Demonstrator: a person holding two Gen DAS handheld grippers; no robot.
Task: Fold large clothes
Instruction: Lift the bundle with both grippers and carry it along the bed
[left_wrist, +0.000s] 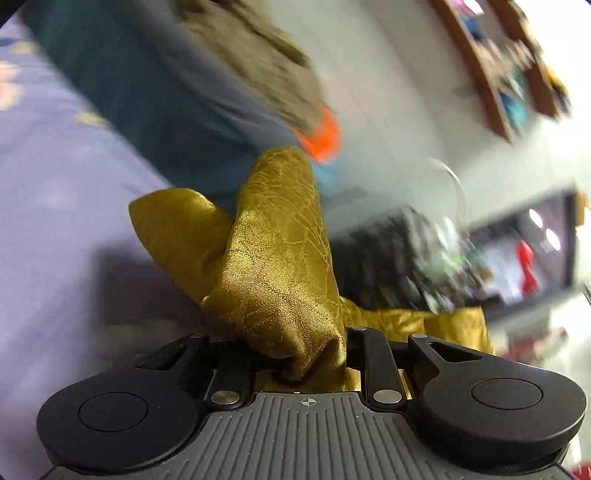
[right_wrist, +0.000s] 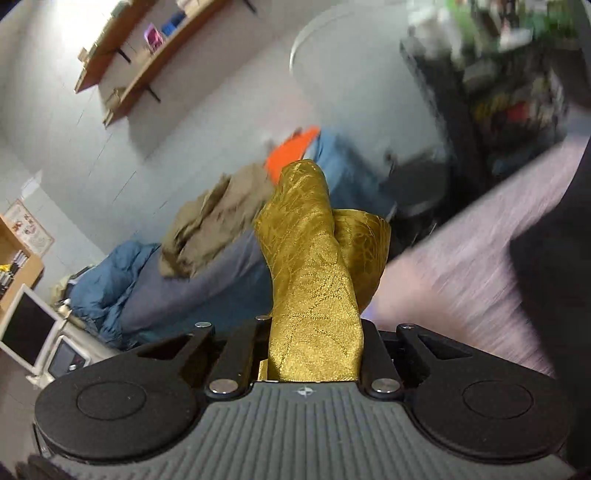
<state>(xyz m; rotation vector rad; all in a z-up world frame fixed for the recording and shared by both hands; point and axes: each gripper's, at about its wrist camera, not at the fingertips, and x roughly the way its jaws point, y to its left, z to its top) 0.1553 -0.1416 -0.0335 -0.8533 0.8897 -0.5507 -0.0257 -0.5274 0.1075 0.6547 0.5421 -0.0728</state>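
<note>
Both my tongs are clamped on the gold cloth (left_wrist: 280, 258): my left tongs (left_wrist: 284, 354) hold a thick bunch, my right tongs (right_wrist: 314, 347) a narrower one. The cloth stands up between the jaws, covering the fingers. I fear the slick weave may slip out, or drag onto the heap of clothes (right_wrist: 207, 229) beyond.

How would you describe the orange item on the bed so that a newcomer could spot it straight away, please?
Start at the bed with its dark blue-grey cover against the pale wall. On it lies a heap of crumpled khaki clothing, and the orange item sits right beside that heap at the far end, next to light blue fabric. It is the only bright orange thing there; blur hides what it is.
</note>
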